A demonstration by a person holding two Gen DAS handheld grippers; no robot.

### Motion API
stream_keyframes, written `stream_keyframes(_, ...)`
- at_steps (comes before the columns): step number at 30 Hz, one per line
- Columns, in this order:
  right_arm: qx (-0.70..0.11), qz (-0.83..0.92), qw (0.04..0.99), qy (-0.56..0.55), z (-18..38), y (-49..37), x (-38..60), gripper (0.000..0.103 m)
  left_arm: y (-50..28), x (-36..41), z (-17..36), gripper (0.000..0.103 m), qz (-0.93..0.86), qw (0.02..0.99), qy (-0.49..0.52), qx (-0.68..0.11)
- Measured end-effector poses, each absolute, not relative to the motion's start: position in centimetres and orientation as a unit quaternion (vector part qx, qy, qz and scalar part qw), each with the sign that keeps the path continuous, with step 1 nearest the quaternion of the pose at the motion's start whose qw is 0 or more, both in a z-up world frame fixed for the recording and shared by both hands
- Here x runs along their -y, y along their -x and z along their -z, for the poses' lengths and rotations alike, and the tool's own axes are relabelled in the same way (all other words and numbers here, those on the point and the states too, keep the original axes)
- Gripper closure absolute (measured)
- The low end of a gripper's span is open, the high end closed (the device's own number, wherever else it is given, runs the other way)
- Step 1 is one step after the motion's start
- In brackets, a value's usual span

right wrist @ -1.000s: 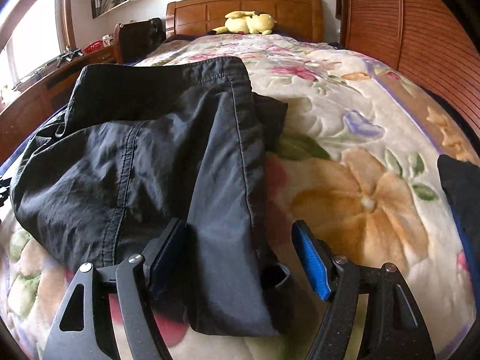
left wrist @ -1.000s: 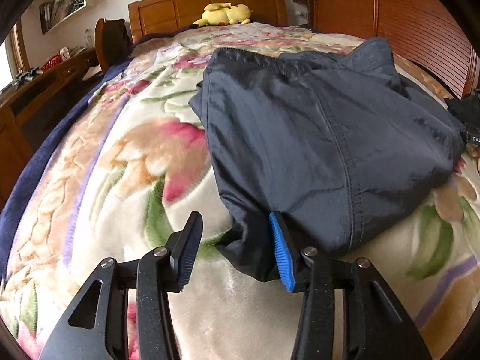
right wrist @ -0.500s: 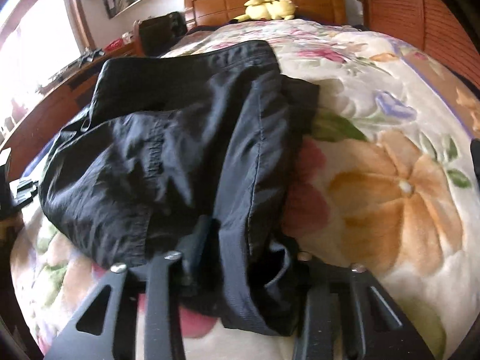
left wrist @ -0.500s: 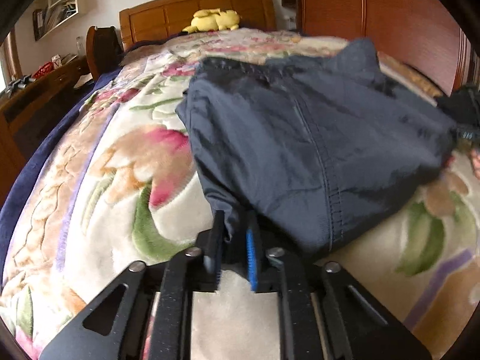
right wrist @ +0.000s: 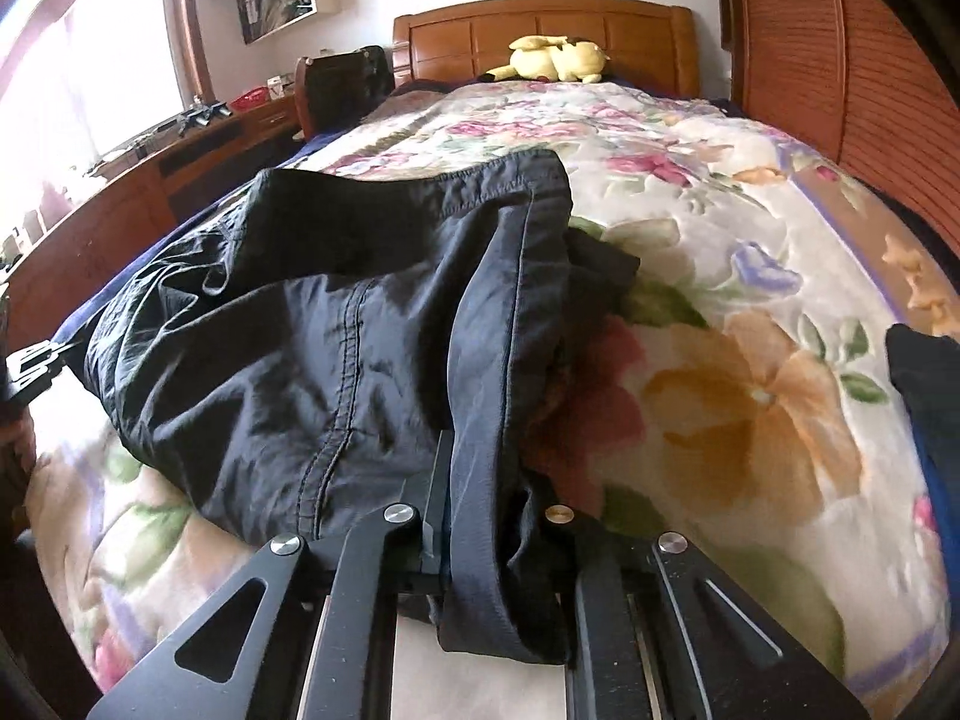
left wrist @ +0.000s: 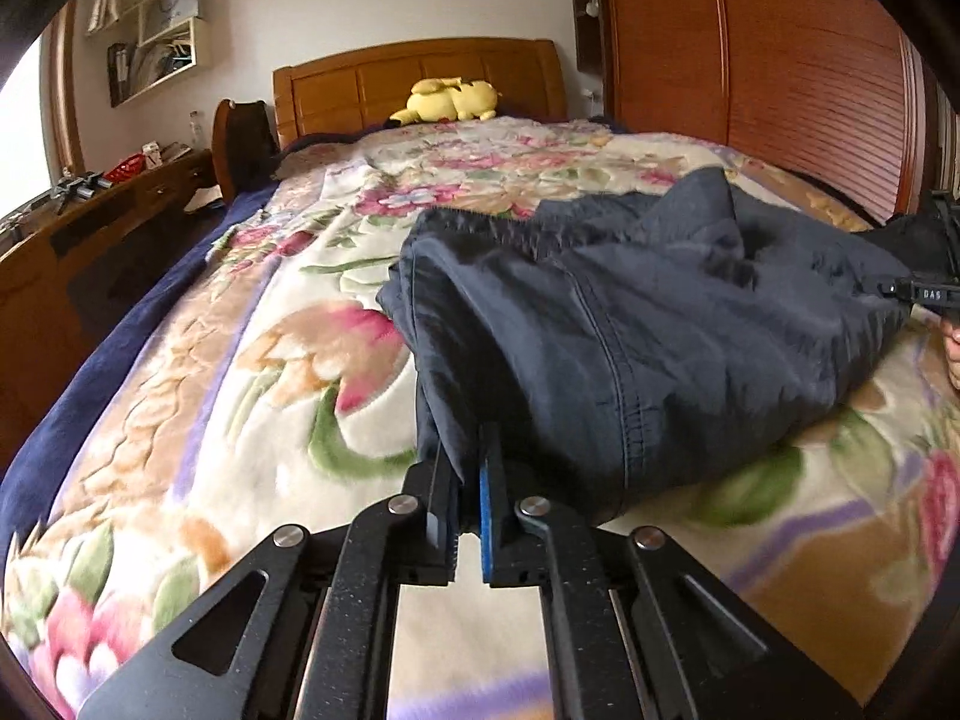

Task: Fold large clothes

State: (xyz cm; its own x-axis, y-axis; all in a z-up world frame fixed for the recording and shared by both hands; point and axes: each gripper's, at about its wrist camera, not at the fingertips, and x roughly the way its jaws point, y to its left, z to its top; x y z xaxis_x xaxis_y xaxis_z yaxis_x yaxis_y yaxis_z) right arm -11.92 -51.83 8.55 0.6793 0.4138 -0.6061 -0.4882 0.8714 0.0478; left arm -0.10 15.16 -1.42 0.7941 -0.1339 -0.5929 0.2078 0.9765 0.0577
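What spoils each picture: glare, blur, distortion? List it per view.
Left wrist view: fisheye bends the headboard, black vignette in the corners, floral blanket softly blurred near the edges. Right wrist view: the window is blown out white, dark trousers lose shadow detail, same curved distortion.

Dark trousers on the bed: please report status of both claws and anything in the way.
Left claw shut on near edge of dark trousers. Right claw shut on the other near corner. Trousers bunched on floral blanket. Nothing blocks the fold.
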Motion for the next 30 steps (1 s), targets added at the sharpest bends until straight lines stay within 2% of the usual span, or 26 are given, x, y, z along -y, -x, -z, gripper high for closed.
stream_keyframes(11,-0.300,-0.265,0.913,0.076,-8.9,18.5,54.7,0.092,8.5,-16.0,1.0,0.098,0.091,0.951,-0.027,-0.295)
stream_keyframes(17,-0.304,-0.267,0.911,0.073,-8.3,18.6,55.8,0.090,9.2,-16.2,1.5,0.097,0.073,0.948,-0.035,-0.308)
stream_keyframes(19,-0.303,-0.258,0.914,0.077,-8.5,18.9,55.9,0.089,9.1,-16.5,1.5,0.092,0.072,0.948,-0.030,-0.310)
stream_keyframes(21,-0.301,-0.253,0.916,0.078,-8.8,19.4,55.8,0.086,9.4,-16.8,1.2,0.079,0.066,0.950,-0.026,-0.304)
stream_keyframes(24,-0.297,-0.230,0.922,0.089,-9.2,21.0,55.6,0.076,10.0,-16.8,0.4,0.065,0.073,0.953,-0.020,-0.292)
stream_keyframes(27,-0.271,-0.209,0.935,0.097,-10.2,21.9,55.8,0.073,9.8,-16.8,-0.4,0.063,0.082,0.955,-0.013,-0.285)
stream_keyframes(30,-0.257,-0.210,0.939,0.089,-11.5,22.1,56.3,0.063,8.5,-16.6,-1.3,0.060,0.093,0.955,-0.011,-0.282)
